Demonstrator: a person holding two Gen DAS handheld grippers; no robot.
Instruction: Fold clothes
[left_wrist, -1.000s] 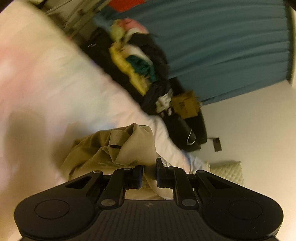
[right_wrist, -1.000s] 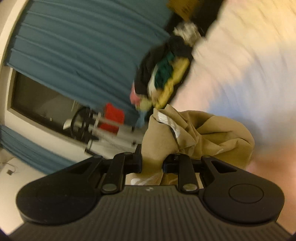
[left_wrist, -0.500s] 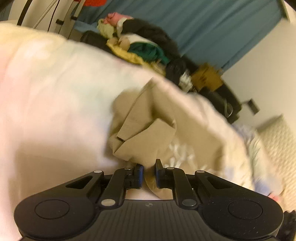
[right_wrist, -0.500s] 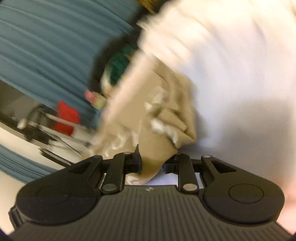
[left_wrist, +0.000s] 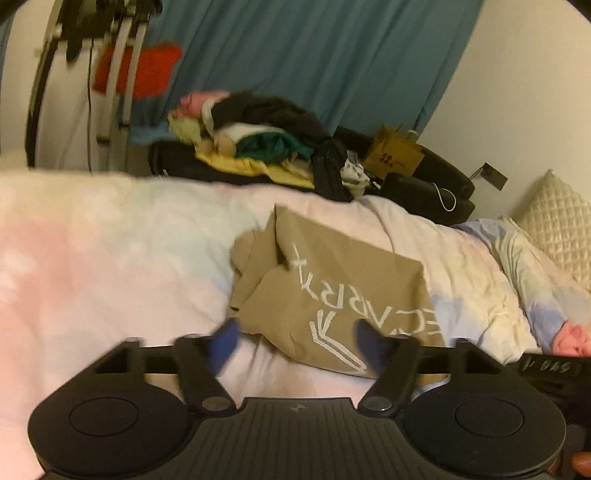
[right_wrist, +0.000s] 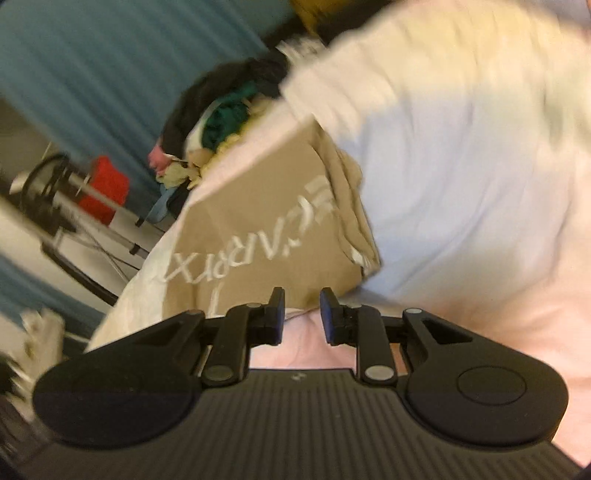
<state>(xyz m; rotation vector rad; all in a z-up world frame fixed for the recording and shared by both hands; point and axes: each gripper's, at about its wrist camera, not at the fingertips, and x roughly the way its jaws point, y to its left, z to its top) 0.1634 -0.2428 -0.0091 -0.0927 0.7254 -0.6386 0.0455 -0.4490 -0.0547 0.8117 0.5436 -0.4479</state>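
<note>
- Step in hand, as I judge it: 1 fold is laid and let go. The tan T-shirt lies on the pastel duvet with neither tool holding it.
- The left gripper has its 2 fingers spread wide, straddling the shirt's near edge with nothing pinched between them.
- The right gripper is parted by a narrow gap with only duvet showing in it; its tips sit just at the shirt's near corner, and I cannot tell if they touch it.
- Next move likely calls for pinching an edge at each side and carrying it across for a further fold, keeping the layers aligned.
- The shirt looks like a rough rectangle, white lettering up, with bunched, uneven layers along 1 side that may need smoothing.
- A pile of unfolded clothes waits beyond the bed.
</note>
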